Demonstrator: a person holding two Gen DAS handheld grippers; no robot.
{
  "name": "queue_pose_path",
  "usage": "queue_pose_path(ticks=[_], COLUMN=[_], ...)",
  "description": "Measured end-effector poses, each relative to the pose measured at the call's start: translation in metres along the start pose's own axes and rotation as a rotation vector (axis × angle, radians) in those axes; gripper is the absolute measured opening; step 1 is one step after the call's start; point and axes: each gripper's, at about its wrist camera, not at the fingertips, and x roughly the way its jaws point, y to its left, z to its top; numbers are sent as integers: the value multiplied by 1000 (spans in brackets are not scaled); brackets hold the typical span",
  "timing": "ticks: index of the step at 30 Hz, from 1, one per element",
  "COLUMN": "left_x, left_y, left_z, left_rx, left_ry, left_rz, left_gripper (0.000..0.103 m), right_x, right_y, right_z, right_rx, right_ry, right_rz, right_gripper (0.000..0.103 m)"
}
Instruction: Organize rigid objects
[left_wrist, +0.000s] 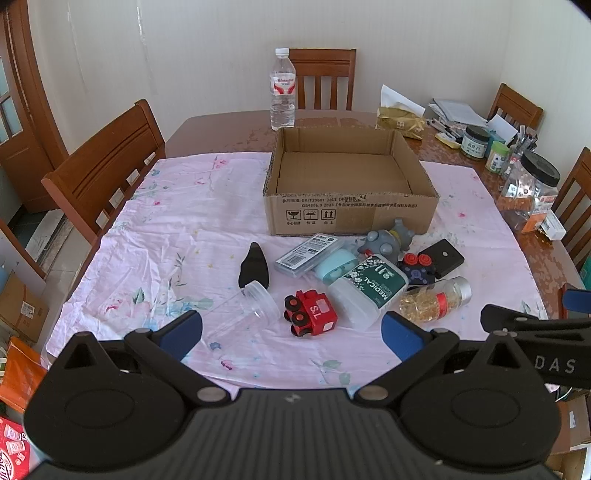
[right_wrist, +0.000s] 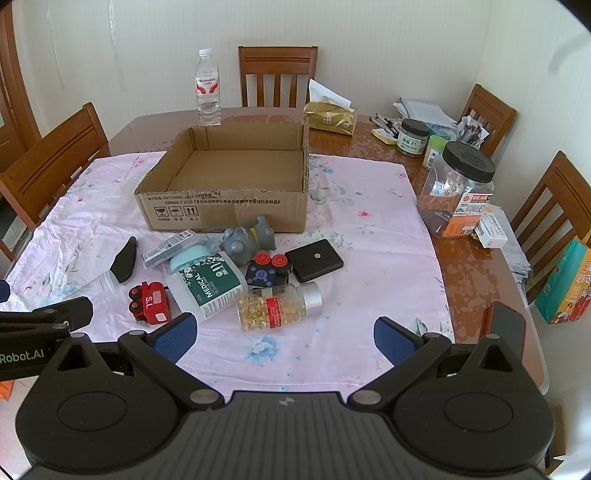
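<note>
both grippers gape wide, holding nothing. the capsule bottle (right_wrist: 279, 307) lies near the cloth's front edge, long axis crosswise, just ahead of the right gripper (right_wrist: 283, 336); the left gripper (left_wrist: 291, 334) seems farther.

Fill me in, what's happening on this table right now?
Nothing is being handled yet. The left gripper and right gripper both hover open and empty over the near edge of the pink cloth. The cardboard box sits empty. The items to sort lie clustered in front of it: red toy train, MEDICAL container, capsule bottle, grey toy and black case.
</note>
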Motion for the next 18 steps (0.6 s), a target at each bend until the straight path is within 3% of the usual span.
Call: queue_pose_path(ticks=[18], left_x=[0], left_y=[-6], left_z=[0], left_rx=[-1], left_ry=[-5], left_rz=[4], left_gripper=[102], right_x=[2], right_y=[-2], right_z=[2], right_rx=[5], right_ry=[-11], right_rz=[-3], right_gripper=[103])
